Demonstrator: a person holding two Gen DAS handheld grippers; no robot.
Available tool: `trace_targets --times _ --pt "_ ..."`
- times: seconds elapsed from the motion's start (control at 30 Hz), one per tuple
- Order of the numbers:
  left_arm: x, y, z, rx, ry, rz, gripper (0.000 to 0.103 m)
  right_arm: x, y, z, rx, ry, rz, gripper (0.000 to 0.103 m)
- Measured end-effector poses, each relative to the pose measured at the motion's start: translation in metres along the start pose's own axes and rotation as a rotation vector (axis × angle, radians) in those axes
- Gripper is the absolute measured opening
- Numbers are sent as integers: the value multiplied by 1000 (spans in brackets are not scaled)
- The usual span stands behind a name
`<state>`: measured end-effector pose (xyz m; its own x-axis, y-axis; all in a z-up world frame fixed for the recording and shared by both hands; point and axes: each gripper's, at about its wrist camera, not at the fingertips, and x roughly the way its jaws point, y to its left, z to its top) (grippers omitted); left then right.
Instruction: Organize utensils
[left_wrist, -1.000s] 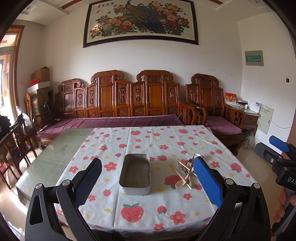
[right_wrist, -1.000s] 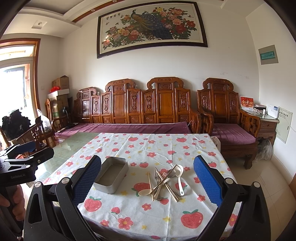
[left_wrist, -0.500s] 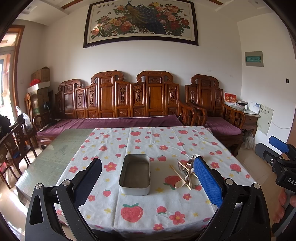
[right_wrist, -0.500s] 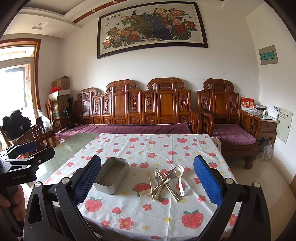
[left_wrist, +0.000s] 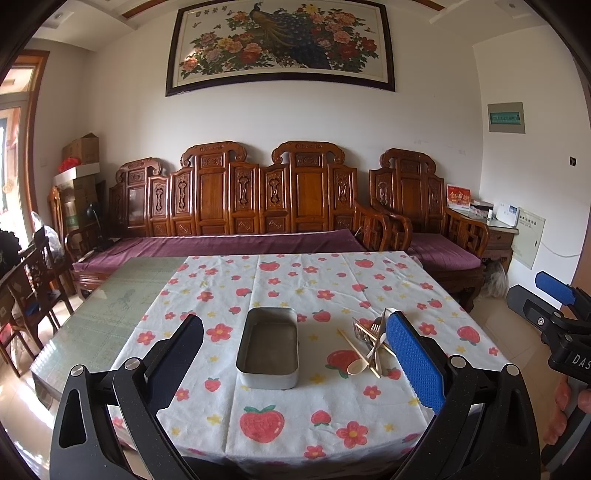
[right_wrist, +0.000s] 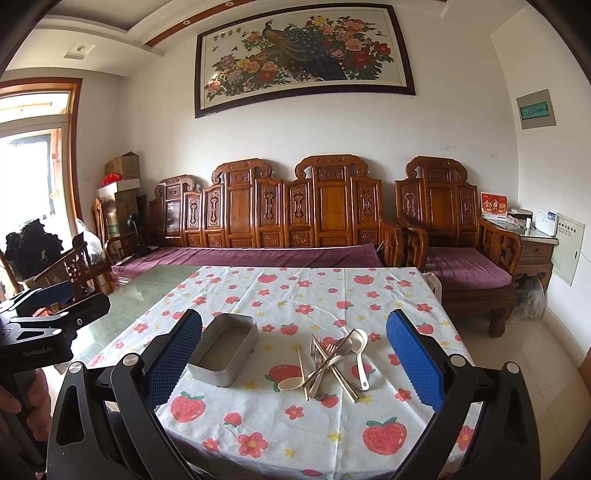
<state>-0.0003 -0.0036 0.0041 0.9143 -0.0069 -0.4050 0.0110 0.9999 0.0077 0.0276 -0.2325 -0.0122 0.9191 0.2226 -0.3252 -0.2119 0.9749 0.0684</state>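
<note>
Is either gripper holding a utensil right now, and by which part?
Nothing is held. The left gripper and right gripper are both open and empty; the utensils lie piled on the tablecloth beside the empty metal tin.

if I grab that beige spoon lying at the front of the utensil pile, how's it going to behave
The beige spoon looks like thin plastic, so probably light and stiff. It lies flat on the tablecloth, leaving little edge to pinch. Its handle runs into the utensil pile, so lifting may drag neighbours.

left gripper agape, right gripper agape
</note>
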Motion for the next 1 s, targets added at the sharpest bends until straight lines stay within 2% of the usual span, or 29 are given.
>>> trace_targets --times 0.47,0.57,0.6,0.73,1.0 --pt "-3 -7 7 3 6 -6 96 0 3 1 1 3 -1 101" --pt "4 -8 5 5 24 -9 96 5 12 1 2 14 -6 101" --pt "7 -7 4 5 32 -12 96 -5 4 3 4 16 -5 101" --pt "21 -5 -4 4 66 -21 96 0 1 1 11 35 -8 101" --pt "58 -6 -25 21 135 -44 96 39 -12 -23 8 99 -4 101"
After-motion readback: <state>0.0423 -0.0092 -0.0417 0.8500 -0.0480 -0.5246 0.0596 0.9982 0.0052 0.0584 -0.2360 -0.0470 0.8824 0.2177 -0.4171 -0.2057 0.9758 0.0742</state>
